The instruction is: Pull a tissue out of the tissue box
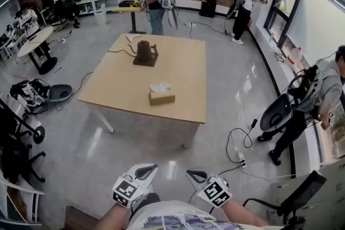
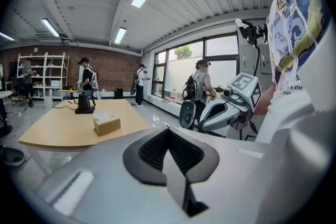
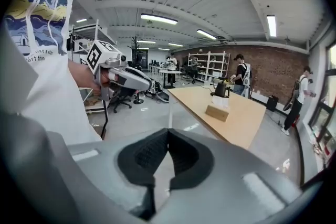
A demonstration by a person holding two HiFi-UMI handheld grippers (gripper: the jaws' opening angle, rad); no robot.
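Observation:
A brown cardboard tissue box (image 1: 161, 98) with a white tissue (image 1: 160, 86) sticking out of its top stands on the light wooden table (image 1: 178, 62), near the front edge. Both grippers are held low, close to my body and well short of the table. The left gripper (image 1: 145, 171) is shut and empty, its dark pads meeting. The right gripper (image 1: 196, 174) looks shut too, with nothing between its pads. The left gripper view shows the box (image 2: 106, 125) far off to the left. In the right gripper view the box (image 3: 217, 112) lies ahead to the right.
A dark kettle on its base (image 1: 145, 54), with a cable, sits farther back on the table. Grey floor lies between me and the table. Cables and a power strip (image 1: 240, 157) lie on the floor at right, near a person (image 1: 318, 99). Office chairs (image 1: 21, 132) stand left.

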